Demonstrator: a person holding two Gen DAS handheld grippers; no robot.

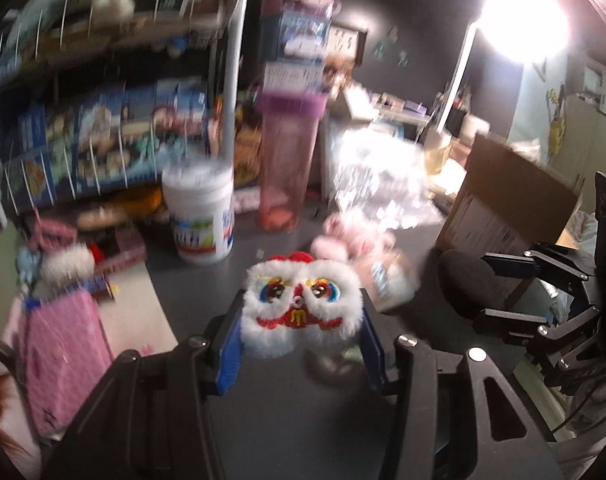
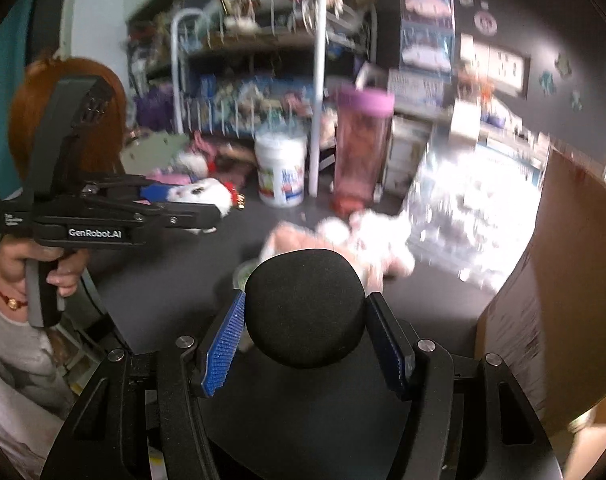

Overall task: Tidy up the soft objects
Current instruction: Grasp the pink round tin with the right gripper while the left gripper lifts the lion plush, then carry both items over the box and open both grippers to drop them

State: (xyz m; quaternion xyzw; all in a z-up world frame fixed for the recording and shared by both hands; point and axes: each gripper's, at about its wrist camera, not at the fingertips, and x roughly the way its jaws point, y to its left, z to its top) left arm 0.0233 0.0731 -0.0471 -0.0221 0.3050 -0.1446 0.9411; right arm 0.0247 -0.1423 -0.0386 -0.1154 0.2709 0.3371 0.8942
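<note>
Soft objects in hand: two. White lion-face plush (image 1: 299,308) clamped between the blue pads of the left gripper (image 1: 301,340), jaws part-closed on its sides. Black foam ball (image 2: 305,308) pinched likewise in the right gripper (image 2: 307,336). Both carried clear above the dark table (image 1: 303,420). Cardboard box (image 2: 563,300) as landmark: directly right of the ball, nearer the right hand; lion plush well left of it. Loose pink-and-white plush pile (image 2: 355,236) left of the box, count unclear. One box.
</note>
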